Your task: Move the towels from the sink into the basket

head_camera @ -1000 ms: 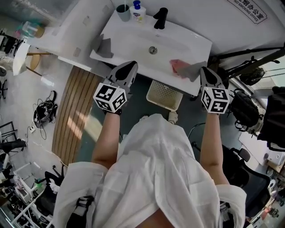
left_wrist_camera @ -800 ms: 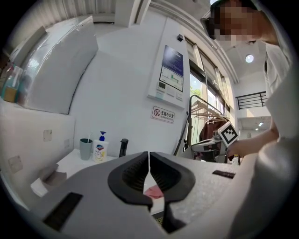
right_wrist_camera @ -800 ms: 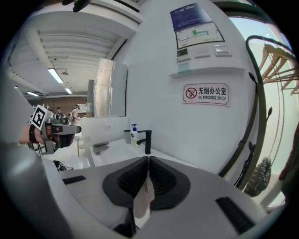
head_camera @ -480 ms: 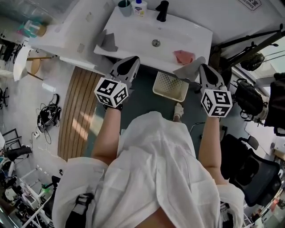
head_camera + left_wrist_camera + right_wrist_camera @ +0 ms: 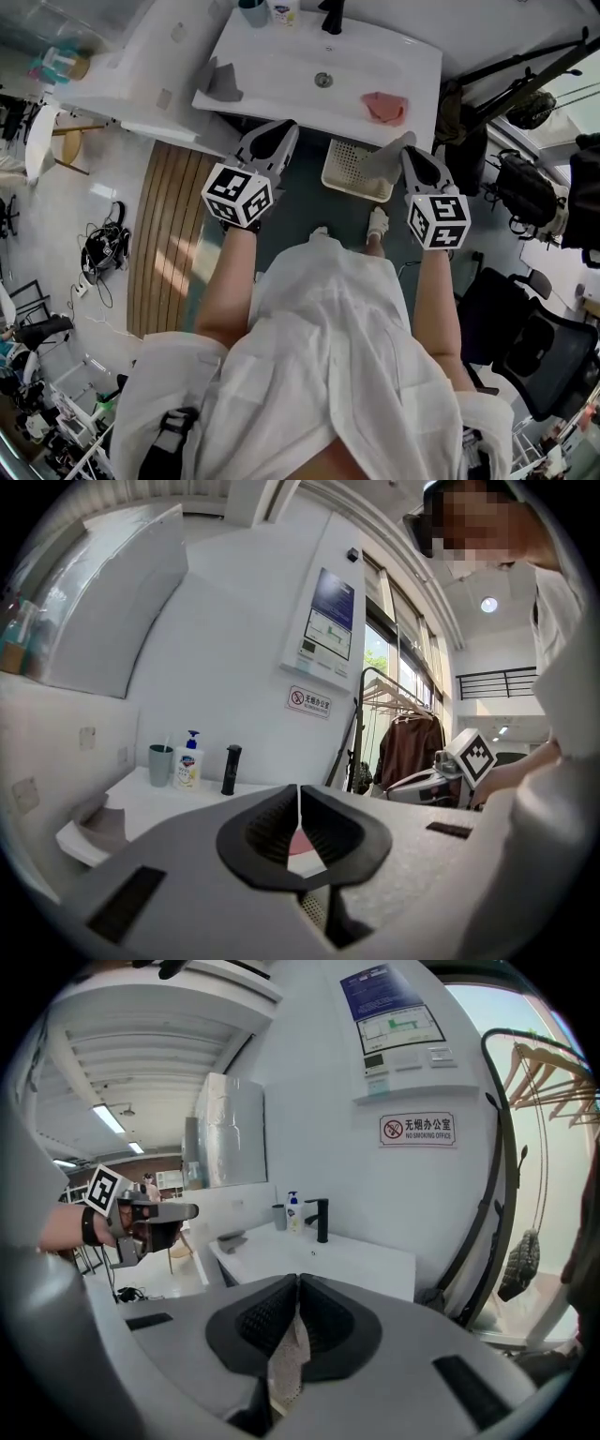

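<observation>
The white sink [image 5: 281, 84] runs across the top of the head view. A pink towel [image 5: 384, 106] lies in its right part and a grey towel [image 5: 220, 82] at its left corner. Below the sink's front edge stands the cream perforated basket [image 5: 342, 167]. My right gripper [image 5: 409, 150] is shut on another grey towel [image 5: 380, 159], which hangs over the basket's right side. In the right gripper view the right gripper [image 5: 298, 1281] has its jaws pressed together. My left gripper [image 5: 279, 133] hovers left of the basket; the left gripper [image 5: 298, 794] is shut and holds nothing.
A black faucet [image 5: 330, 14], a soap bottle [image 5: 284, 11] and a cup [image 5: 251, 9] stand at the sink's back edge. A wooden slatted mat [image 5: 164, 234] lies left, cables [image 5: 101, 248] beyond it. Black bags [image 5: 525, 192] and an office chair [image 5: 530, 347] crowd the right.
My right gripper has drawn the grey towel off the sink's front edge and toward the left, so that it hangs over the basket. The left gripper has shifted slightly.
</observation>
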Demonstrator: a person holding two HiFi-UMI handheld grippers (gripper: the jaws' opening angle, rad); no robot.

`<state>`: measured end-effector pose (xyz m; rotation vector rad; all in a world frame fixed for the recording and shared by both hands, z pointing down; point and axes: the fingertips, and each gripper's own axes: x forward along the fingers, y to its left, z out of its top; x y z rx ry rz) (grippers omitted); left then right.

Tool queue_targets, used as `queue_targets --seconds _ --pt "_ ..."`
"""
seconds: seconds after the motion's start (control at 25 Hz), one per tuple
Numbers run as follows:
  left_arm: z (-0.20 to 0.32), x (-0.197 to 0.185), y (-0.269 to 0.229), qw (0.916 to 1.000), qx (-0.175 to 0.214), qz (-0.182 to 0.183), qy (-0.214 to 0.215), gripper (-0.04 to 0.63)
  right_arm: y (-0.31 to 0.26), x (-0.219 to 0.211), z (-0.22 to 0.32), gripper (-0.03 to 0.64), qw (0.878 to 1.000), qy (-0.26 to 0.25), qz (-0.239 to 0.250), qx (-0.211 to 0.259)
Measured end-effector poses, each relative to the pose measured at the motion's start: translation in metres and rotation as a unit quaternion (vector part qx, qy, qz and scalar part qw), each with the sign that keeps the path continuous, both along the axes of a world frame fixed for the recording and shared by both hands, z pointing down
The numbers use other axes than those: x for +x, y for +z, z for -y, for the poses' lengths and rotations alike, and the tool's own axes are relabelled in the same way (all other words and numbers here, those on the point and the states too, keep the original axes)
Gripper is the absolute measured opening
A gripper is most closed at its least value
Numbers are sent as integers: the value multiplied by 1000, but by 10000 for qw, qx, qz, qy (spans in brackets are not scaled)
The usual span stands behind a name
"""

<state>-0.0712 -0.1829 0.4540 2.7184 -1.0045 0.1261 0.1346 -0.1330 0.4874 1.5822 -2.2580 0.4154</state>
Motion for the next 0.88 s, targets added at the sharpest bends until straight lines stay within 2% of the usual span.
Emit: queue_targets --seconds 0.44,0.88 --pt "-6 -9 9 9999 -83 68 -85 15 66 -8 0 37 9971 102 114 -750" --pt "-2 -17 10 9997 -111 65 -206 15 70 -12 14 40 9966 75 306 -763"
